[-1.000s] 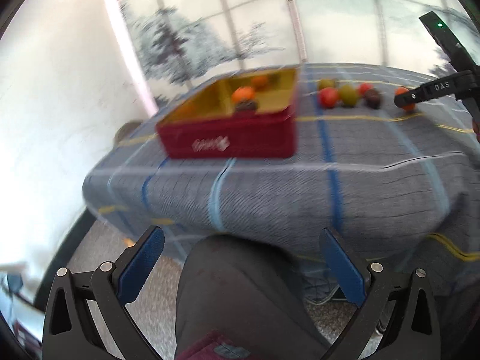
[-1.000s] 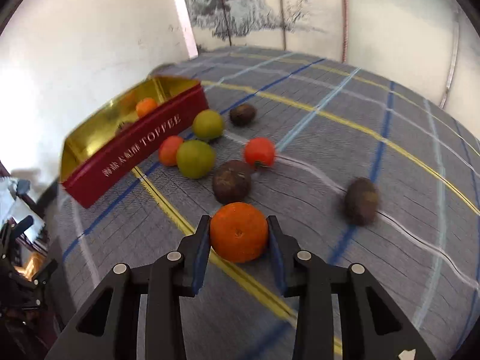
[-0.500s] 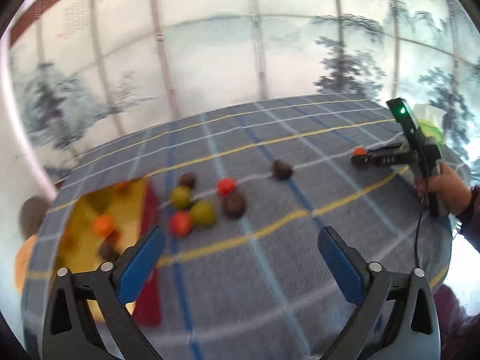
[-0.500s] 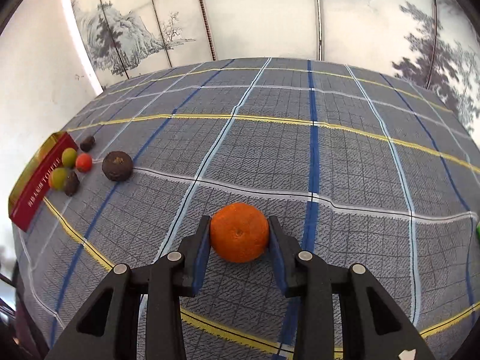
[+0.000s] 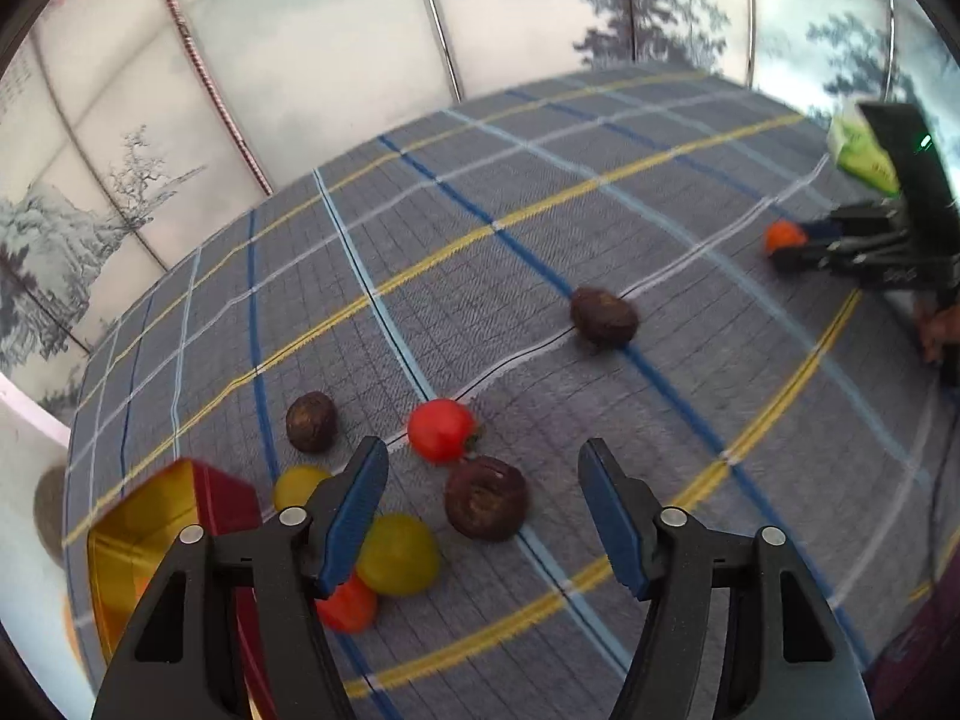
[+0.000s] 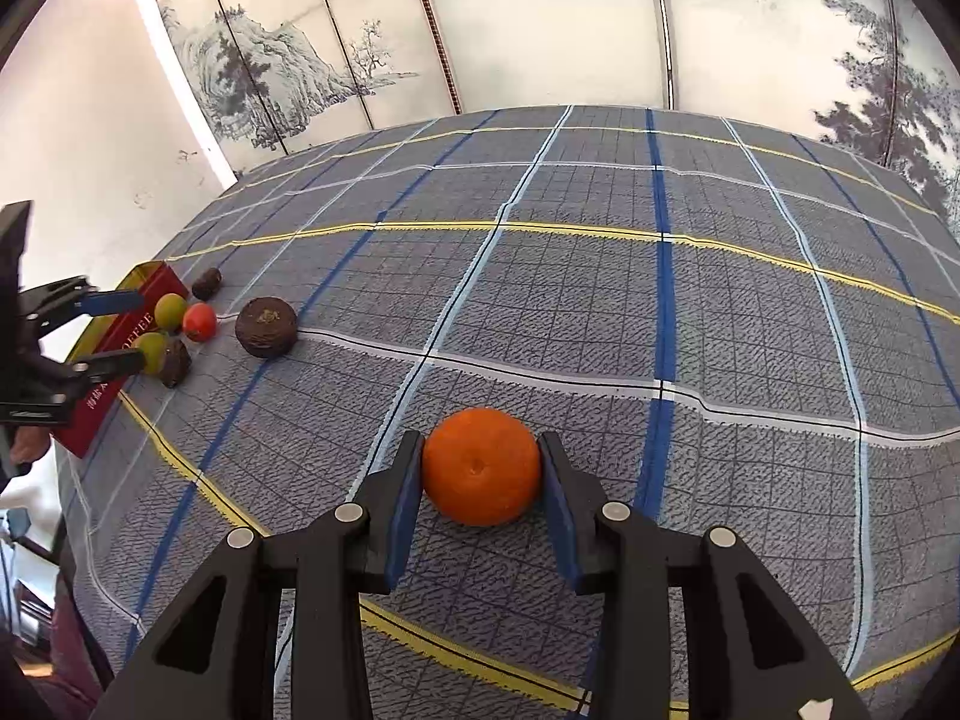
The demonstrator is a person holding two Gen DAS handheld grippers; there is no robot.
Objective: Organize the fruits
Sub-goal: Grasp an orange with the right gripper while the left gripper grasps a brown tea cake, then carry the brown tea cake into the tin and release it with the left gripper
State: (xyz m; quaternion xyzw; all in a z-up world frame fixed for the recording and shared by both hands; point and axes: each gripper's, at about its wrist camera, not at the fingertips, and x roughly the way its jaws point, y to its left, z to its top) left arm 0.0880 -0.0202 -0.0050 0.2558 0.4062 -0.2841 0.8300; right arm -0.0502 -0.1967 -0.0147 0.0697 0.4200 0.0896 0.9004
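Blue-padded fingers of your right gripper flank the orange on the table, opening slightly; release fully, lift straight. Left gripper is closing, empty, above the brown fruit beside the red tin; a second ago it faced the tin from off the table.

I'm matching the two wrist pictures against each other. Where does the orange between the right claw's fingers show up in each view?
Left wrist view: the orange is small, far right, at the tip of the right claw.
Right wrist view: the orange is low centre, between the claw's blue fingers.
Shared landmark: the red tin beside the fruit cluster.
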